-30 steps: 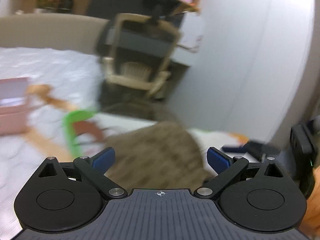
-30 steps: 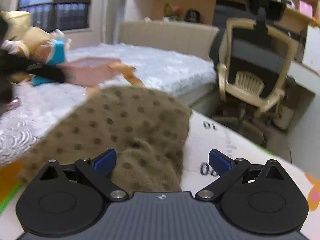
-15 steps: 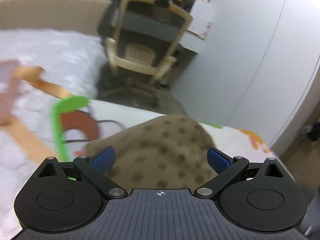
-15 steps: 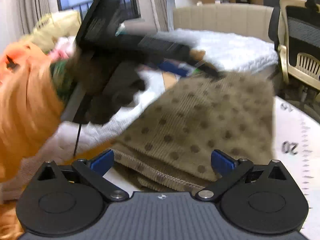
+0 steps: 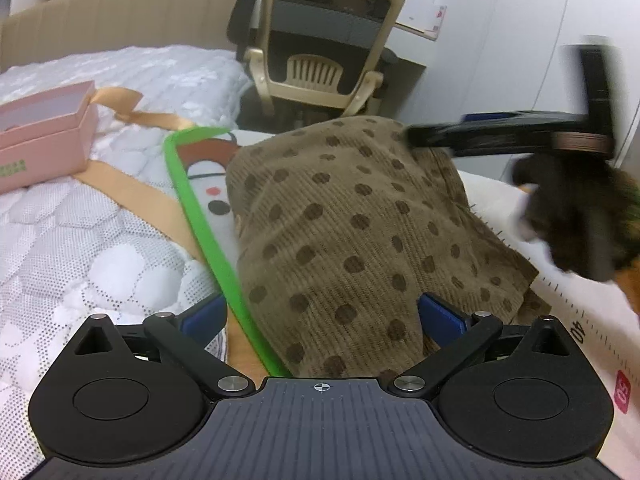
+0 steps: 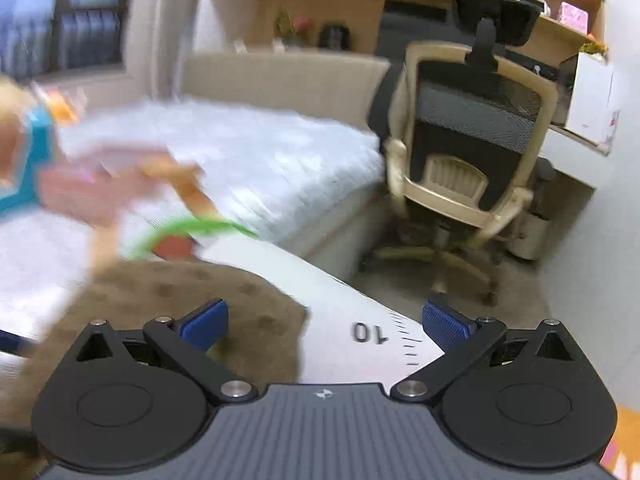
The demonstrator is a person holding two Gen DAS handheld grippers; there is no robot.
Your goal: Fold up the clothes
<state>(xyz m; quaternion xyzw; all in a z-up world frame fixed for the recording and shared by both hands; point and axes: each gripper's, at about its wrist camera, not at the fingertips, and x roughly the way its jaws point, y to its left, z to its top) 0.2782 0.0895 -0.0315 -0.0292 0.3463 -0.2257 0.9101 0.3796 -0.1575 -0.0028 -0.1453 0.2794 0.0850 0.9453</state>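
One brown dotted garment [image 5: 352, 232] lies bunched on the white ruler-marked mat [image 5: 568, 304], right against the mat's green border [image 5: 208, 240] and partly over it, on the bed [image 5: 100, 256]. The left tool [image 5: 322, 318] hovers low over the garment's near edge, blue pads spread wide, nothing between them. The right tool [image 6: 324, 320] is wide too and empty, over the garment's far right corner; from the left wrist view it shows as a dark blur at that edge. My read: this is the re-grip step, with both tools lining up on corners for a fold. The next move likely calls for each tool to drop onto the garment's edge and pinch it, then lift evenly. Count: one garment, two tools, one pink box [image 5: 40, 144] left of the garment, one office chair [image 5: 320, 40] beyond it.
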